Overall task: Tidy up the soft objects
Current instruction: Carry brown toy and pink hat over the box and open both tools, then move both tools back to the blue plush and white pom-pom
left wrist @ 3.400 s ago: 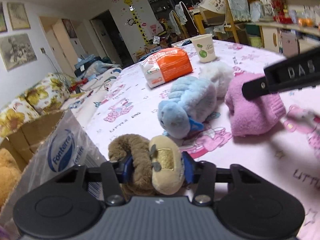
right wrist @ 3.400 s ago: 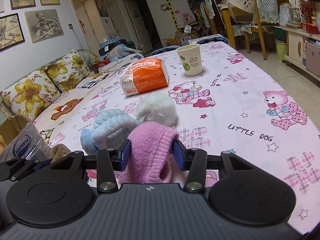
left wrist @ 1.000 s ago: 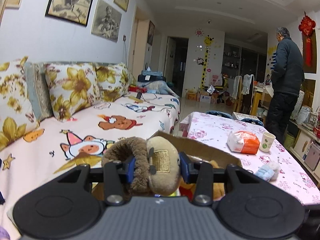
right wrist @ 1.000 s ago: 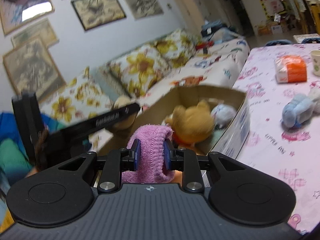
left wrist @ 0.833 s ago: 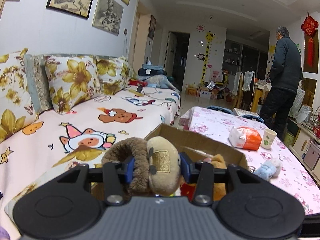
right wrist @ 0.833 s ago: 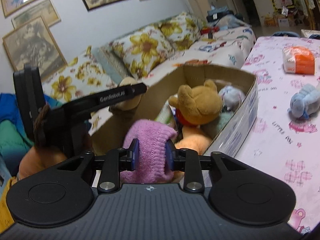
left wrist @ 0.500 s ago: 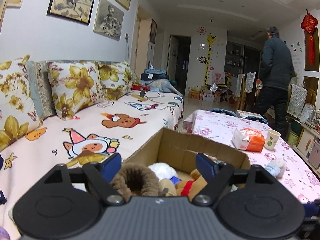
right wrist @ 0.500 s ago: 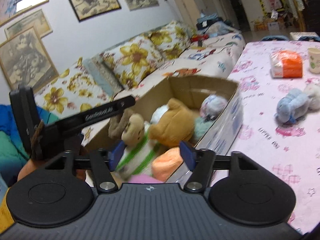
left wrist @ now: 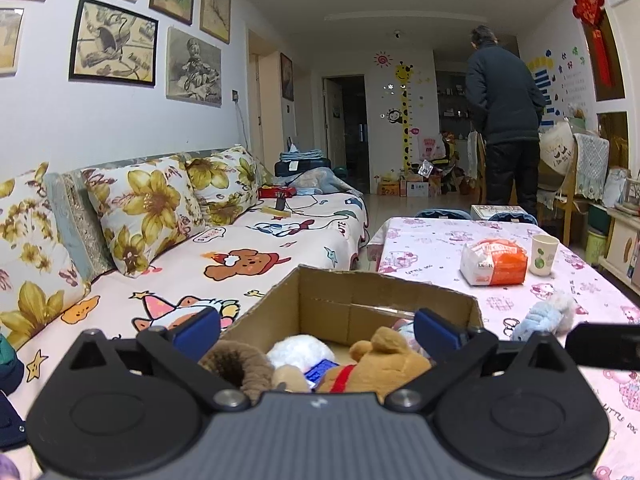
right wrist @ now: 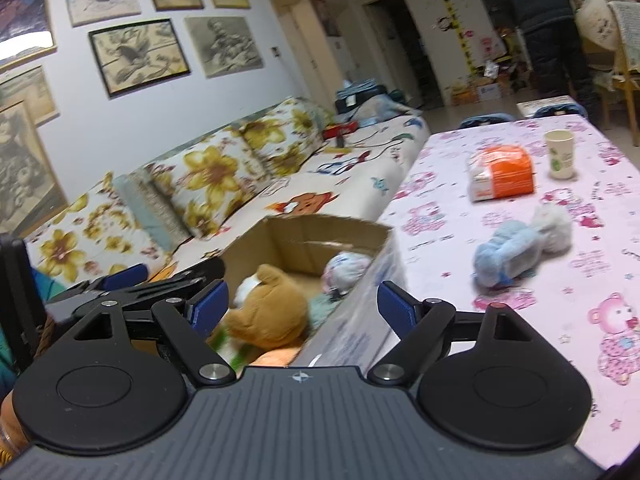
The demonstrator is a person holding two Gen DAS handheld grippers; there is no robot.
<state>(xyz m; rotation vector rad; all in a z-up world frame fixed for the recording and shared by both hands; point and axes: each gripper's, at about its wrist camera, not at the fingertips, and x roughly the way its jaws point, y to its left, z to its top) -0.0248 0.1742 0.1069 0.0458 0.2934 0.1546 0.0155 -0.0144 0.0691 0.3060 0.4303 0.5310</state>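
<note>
An open cardboard box (left wrist: 384, 292) stands between the sofa and the table, also in the right wrist view (right wrist: 316, 232). It holds several soft toys: a tan teddy bear (left wrist: 380, 368) (right wrist: 268, 308), a brown plush (left wrist: 236, 364), a white plush (left wrist: 298, 350) and a pale ball (right wrist: 346, 266). My left gripper (left wrist: 316, 332) is open and empty above the box. My right gripper (right wrist: 302, 304) is open and empty over the box's right wall. A blue plush (right wrist: 506, 256) (left wrist: 536, 320) and a white plush (right wrist: 554, 224) lie on the table.
The pink-clothed table (right wrist: 560, 312) also carries an orange-white packet (right wrist: 502, 174) and a paper cup (right wrist: 560, 154). A sofa (left wrist: 240, 248) with flowered cushions lies left of the box. A person in dark clothes (left wrist: 504, 120) stands at the far end of the table.
Both grippers opened: the left dropped the brown-and-tan plush and the right dropped the pink knitted item into the box. The right gripper has since swung toward the table.
</note>
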